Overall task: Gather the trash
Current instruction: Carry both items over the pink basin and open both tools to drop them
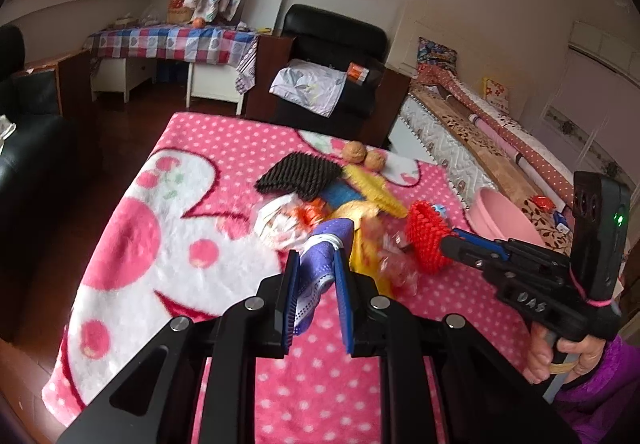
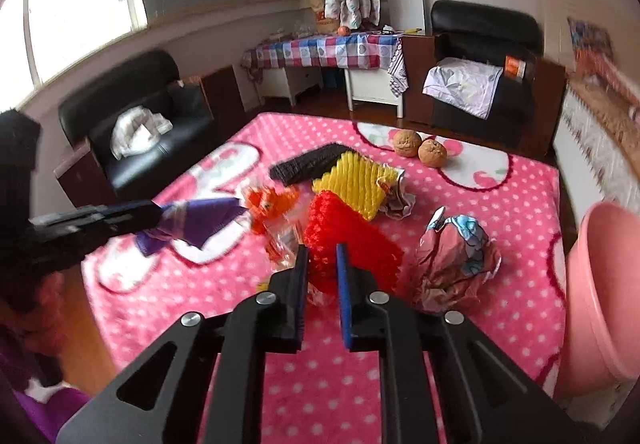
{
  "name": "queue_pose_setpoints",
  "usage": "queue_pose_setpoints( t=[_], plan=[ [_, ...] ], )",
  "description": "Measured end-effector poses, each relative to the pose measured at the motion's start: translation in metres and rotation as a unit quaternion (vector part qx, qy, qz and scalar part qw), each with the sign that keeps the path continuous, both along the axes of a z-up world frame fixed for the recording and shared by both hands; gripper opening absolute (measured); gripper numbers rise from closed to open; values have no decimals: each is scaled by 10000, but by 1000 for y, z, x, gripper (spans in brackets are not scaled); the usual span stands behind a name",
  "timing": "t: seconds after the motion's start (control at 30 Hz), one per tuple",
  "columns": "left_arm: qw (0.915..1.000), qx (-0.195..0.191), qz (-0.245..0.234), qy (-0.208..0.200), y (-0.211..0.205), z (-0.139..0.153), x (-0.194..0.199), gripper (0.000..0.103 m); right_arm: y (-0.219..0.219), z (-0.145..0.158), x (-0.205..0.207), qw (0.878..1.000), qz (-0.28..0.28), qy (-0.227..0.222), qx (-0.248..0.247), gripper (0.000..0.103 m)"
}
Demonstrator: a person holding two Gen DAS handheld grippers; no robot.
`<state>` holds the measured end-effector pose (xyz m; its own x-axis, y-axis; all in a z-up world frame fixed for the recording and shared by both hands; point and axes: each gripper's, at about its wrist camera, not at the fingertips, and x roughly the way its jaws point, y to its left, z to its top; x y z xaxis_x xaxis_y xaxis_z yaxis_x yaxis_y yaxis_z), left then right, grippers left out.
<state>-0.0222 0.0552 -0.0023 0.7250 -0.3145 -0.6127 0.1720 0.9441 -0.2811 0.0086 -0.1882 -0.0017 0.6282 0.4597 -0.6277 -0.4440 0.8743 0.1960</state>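
Note:
My left gripper [image 1: 316,264] is shut on a purple cloth-like wrapper [image 1: 320,260], held above the pink blanket; it also shows in the right wrist view [image 2: 196,222]. My right gripper [image 2: 322,258] is shut on a red foam net [image 2: 352,244], which also shows in the left wrist view [image 1: 426,238]. On the blanket lie a yellow foam net [image 2: 356,183], a black foam net [image 2: 308,161], orange wrappers [image 2: 272,209], a crumpled pink-blue paper [image 2: 456,256], a white wrapper [image 1: 276,222] and two walnuts [image 2: 420,147].
A pink basin [image 2: 604,292] stands at the table's right edge, also in the left wrist view [image 1: 500,215]. The pink dotted blanket [image 2: 500,195] covers the table. Black armchairs [image 2: 484,83], a checked-cloth desk [image 2: 328,49] and a bed [image 1: 480,147] surround it.

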Motion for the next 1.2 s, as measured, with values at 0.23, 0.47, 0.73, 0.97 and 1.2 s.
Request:
queue_pose_setpoints(
  t=[0.23,0.47,0.73,0.97,1.2],
  plan=[
    [9995,-98,-152,-278,-17,33,0,17,-54,41,-7,9953,-364,-102,891,13],
    [9975,-266,-563,-335,-58,59,25,17,-129,56,-3,9838,-1299,-279,1202,13],
    [9881,-266,-1492,-257,-148,68,68,17,-216,33,-1,9632,-2389,-123,1228,13],
    [9743,-166,-2246,-101,-247,54,99,17,-263,7,4,9481,-2828,28,1455,13],
    [9652,119,-2603,203,-315,21,115,17,-285,-14,12,9442,-2946,167,1462,13]
  ],
)
